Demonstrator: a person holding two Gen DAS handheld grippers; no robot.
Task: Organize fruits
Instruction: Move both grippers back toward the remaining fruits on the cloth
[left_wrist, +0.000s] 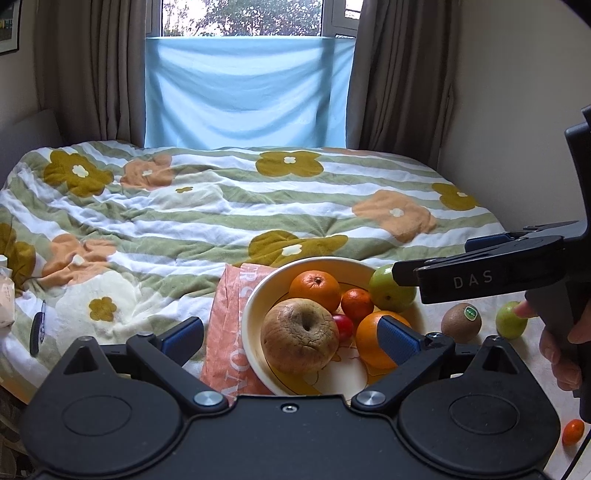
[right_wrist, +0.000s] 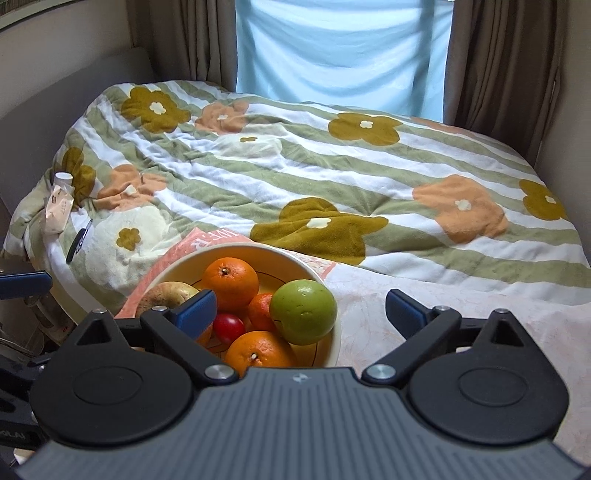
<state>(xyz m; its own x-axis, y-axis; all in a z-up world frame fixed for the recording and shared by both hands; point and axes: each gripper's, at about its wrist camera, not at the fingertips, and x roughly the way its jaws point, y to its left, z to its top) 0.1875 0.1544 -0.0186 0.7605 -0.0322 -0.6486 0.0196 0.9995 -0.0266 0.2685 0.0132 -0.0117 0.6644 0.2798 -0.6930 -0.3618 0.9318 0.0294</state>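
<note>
Currently sitting at the right rim of the cream round ceramic bowl (right_wrist: 334, 347), the smooth green apple (right_wrist: 303, 312) is looking firm, weighty and slippery, best pinched across its middle; right gripper (right_wrist: 300, 310) and left gripper (left_wrist: 291, 334) are both hanging spread, empty.

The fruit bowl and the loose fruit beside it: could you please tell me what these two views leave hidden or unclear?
- Left wrist view: the right gripper covers part of the green apple at the bowl rim.
- Left wrist view: a blue finger pad overlaps the near orange.
- Left wrist view: the kiwi sticker is too small to read.
- Right wrist view: the kiwi and other loose fruit fall outside the frame.
- Right wrist view: the brownish apple is half hidden by a finger.
</note>
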